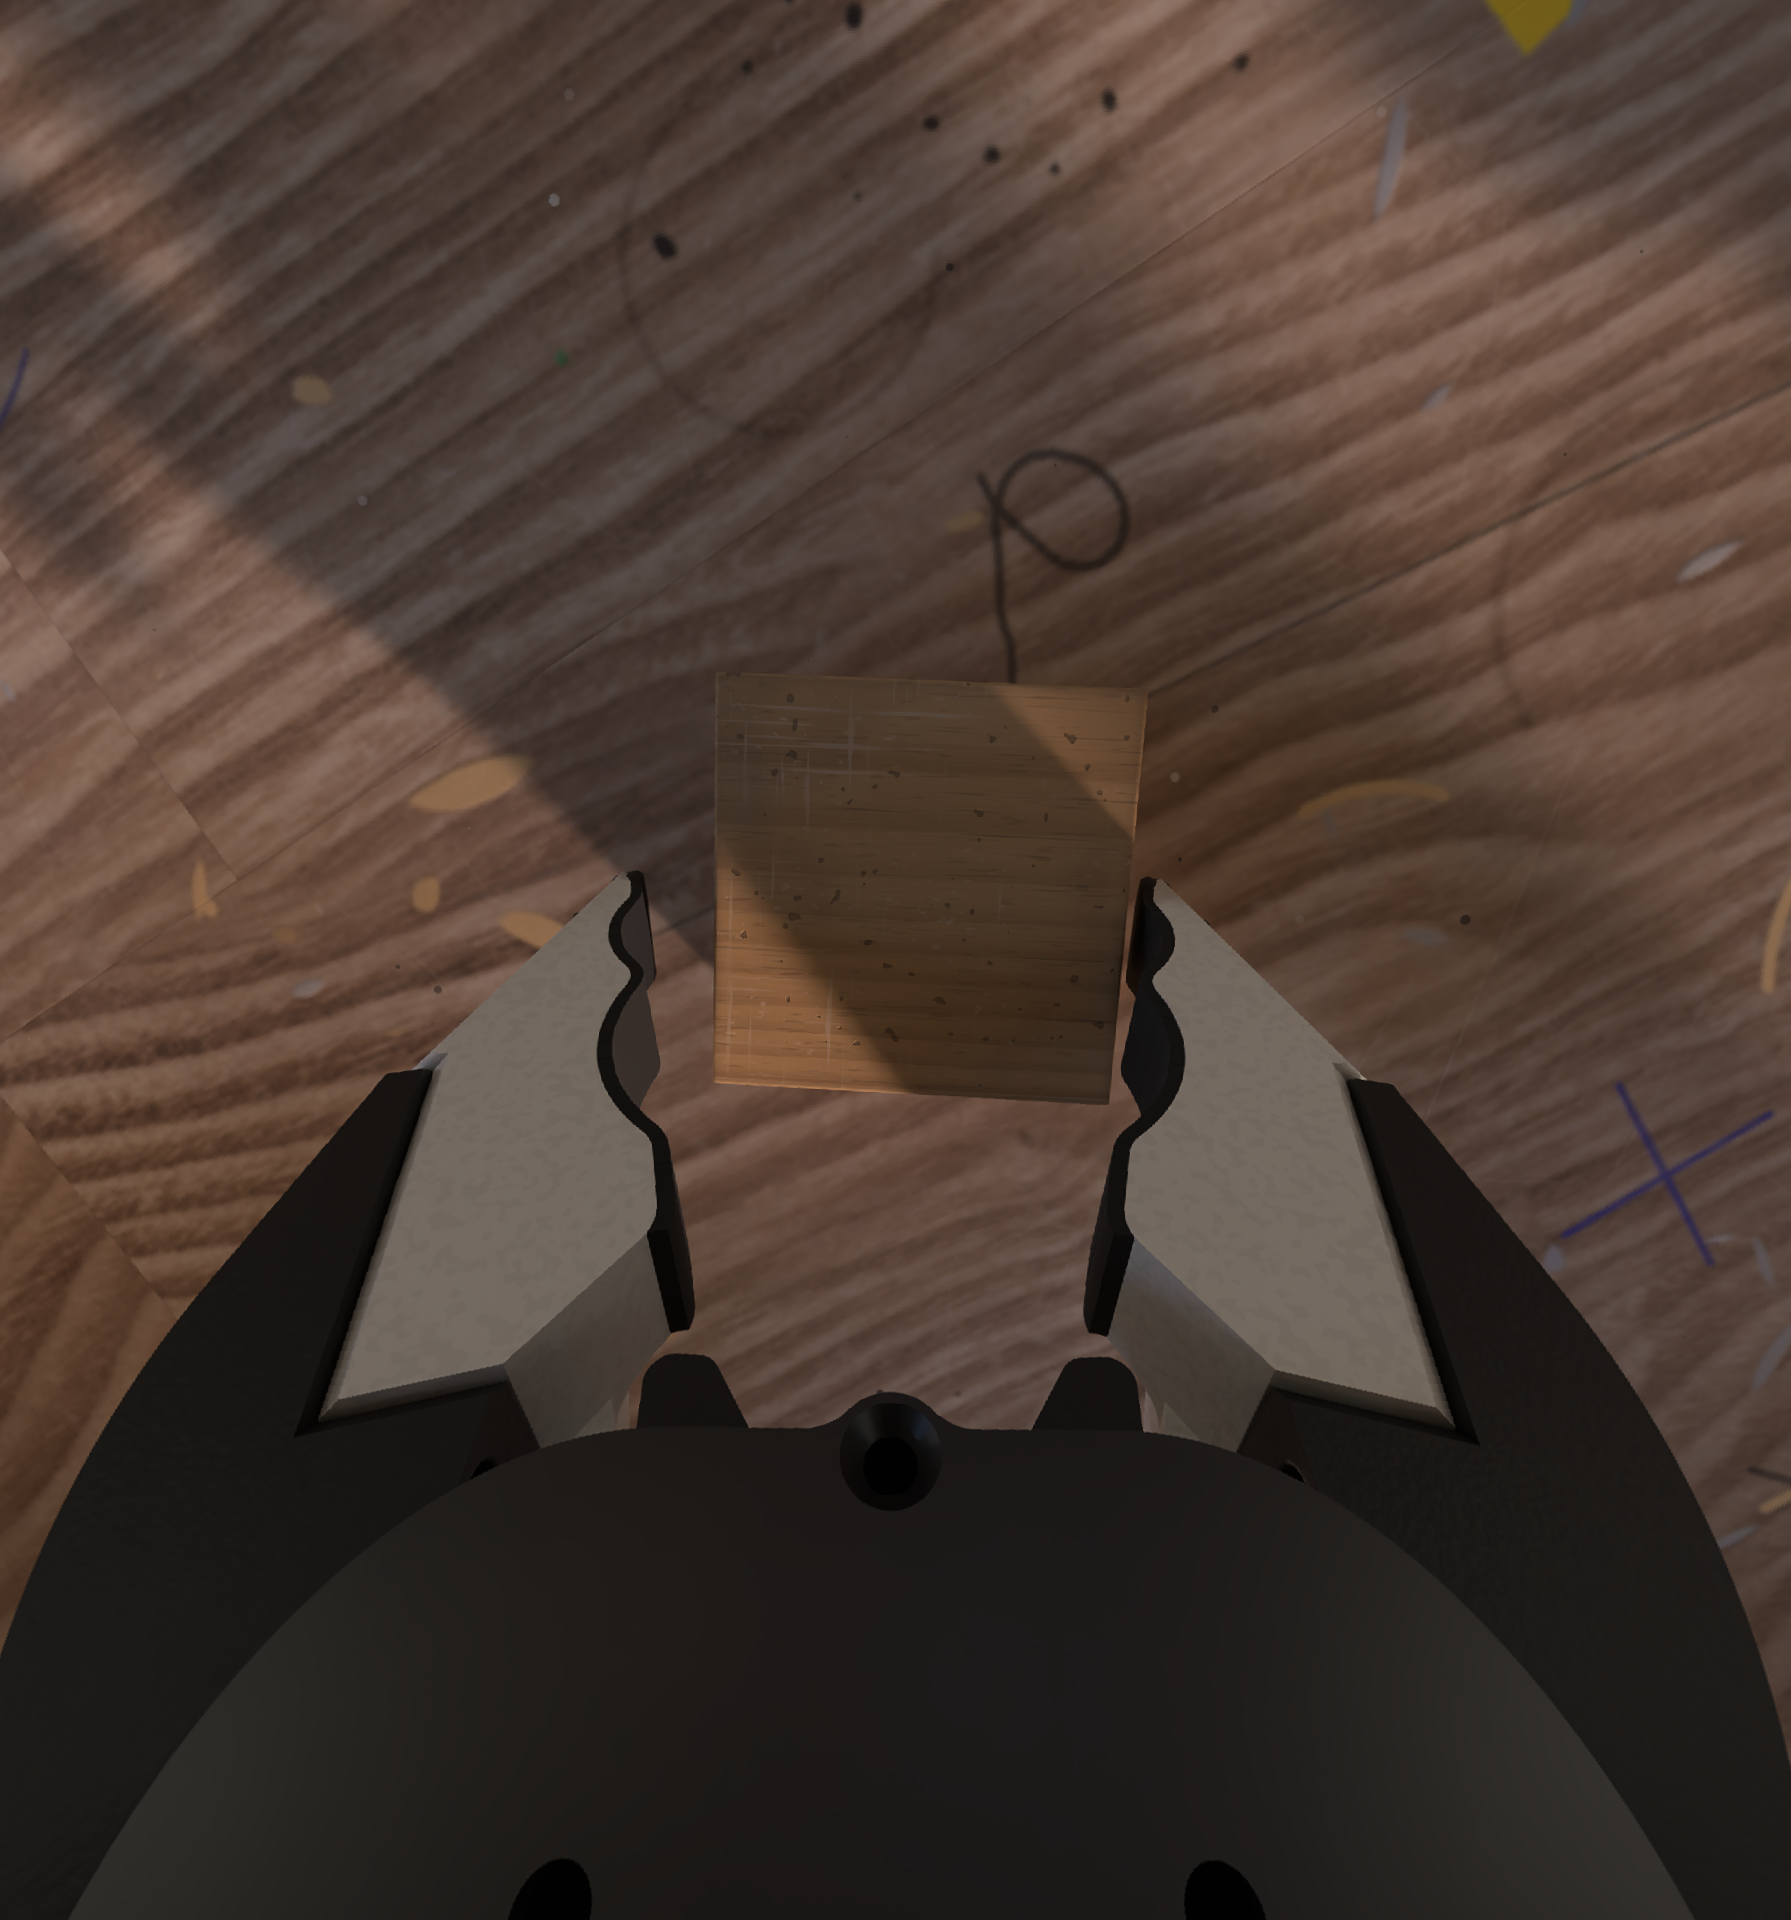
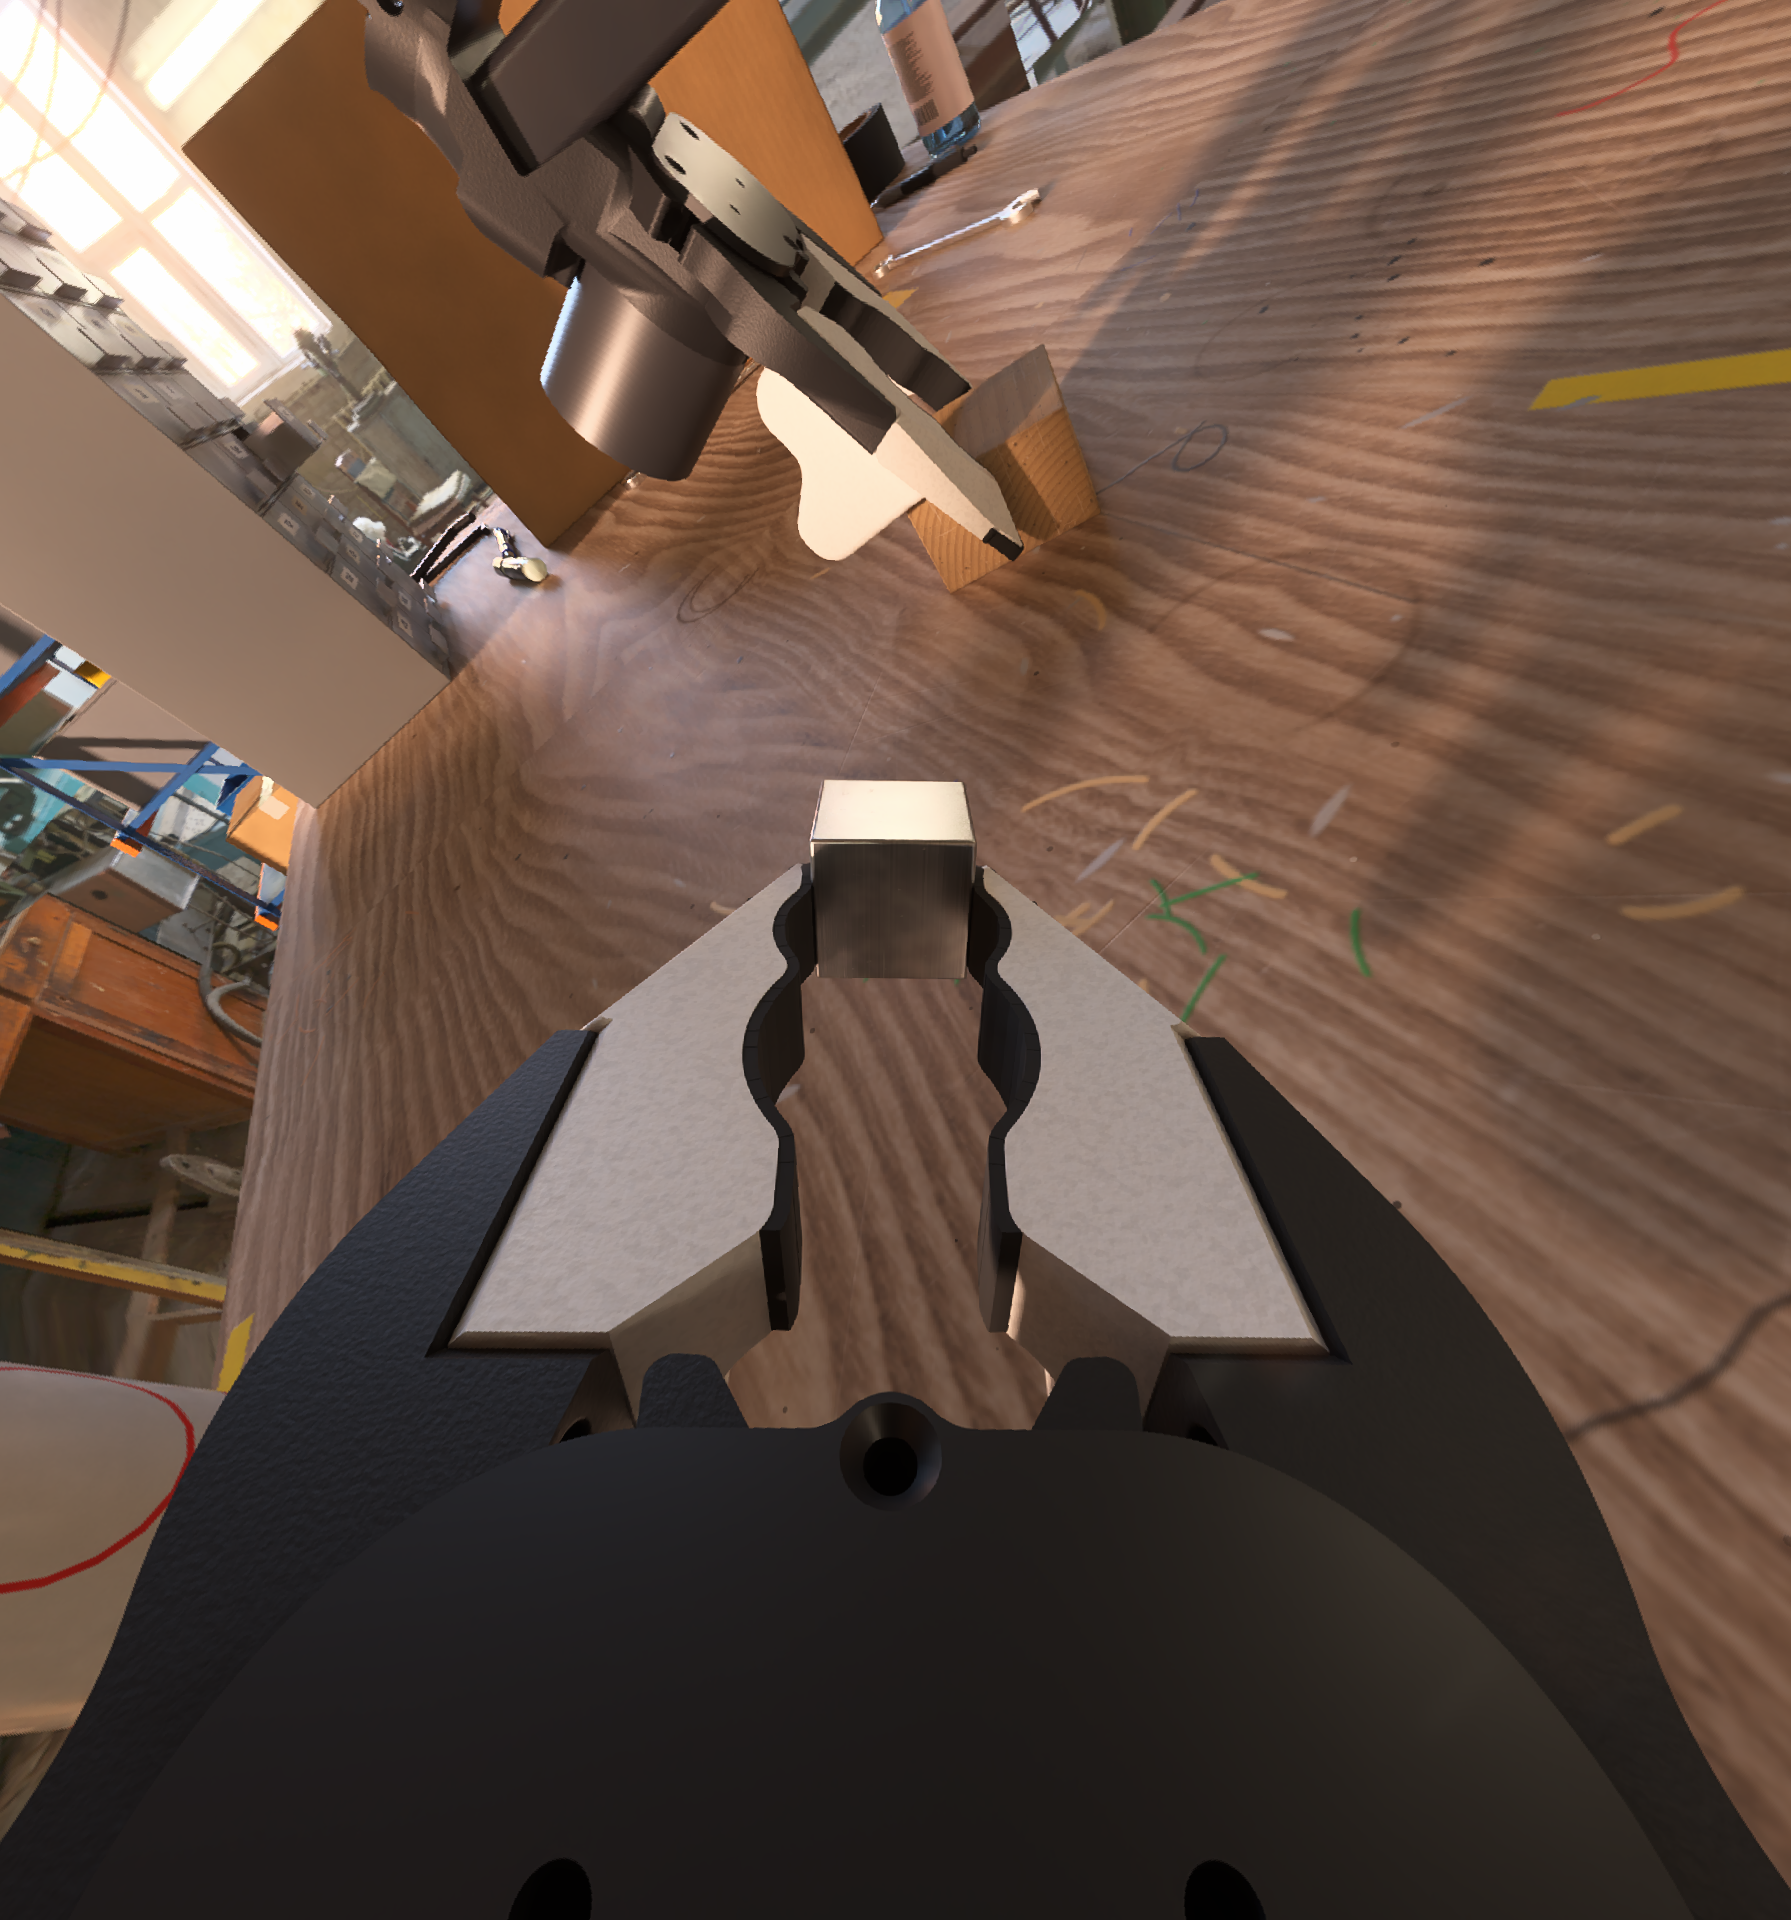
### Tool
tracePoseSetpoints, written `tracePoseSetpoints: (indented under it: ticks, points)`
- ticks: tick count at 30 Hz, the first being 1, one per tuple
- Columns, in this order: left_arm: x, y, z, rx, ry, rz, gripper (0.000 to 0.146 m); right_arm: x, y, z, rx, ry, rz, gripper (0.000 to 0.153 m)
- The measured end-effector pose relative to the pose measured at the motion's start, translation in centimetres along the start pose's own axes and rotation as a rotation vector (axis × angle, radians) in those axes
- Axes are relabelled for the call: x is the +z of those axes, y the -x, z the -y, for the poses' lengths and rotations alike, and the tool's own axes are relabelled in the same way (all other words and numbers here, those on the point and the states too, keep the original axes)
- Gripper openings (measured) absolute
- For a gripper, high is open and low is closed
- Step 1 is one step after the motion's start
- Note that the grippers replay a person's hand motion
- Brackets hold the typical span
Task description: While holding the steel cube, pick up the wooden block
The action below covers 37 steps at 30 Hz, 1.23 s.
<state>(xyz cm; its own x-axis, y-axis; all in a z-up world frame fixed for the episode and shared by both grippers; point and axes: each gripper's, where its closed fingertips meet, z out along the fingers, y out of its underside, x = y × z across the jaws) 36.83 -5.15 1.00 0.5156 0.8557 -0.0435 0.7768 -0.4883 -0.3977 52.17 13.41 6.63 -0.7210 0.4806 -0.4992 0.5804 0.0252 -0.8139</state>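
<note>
Risk: your left gripper (image 1: 891, 904), wide around the wooden block (image 1: 922, 883), may nudge it; right gripper (image 2: 891, 883) clamps the steel cube (image 2: 891, 904).

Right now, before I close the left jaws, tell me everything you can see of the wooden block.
The block is a light tan wooden cuboid with fine grain, dark specks and faint scratches, part lit, part in shadow. It sits flat on the table, square-edged and upright. The left gripper straddles it, open: the right finger looks to be at its side, the left one shows a gap. In the right wrist view it stands partly behind that gripper.
</note>
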Motion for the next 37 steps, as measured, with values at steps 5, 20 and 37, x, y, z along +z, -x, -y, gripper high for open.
tracePoseSetpoints:
  ticks: [5, 20, 37]
  points:
    - [0.0, -0.3, -0.1, -0.001, 0.02, -0.033, 0.089, 0.0, 0.0, 0.0, 0.001, 0.001, 0.001, 0.028]
    - [-1.1, -0.9, -1.5, 0.056, 0.045, -0.061, 0.075, 0.0, 0.1, -0.1, -0.01, 0.003, -0.003, 0.028]
    - [-5.7, -3.7, -1.7, 0.128, -0.504, 0.034, 0.075, 0.2, 0.1, -0.1, -0.016, 0.014, -0.015, 0.028]
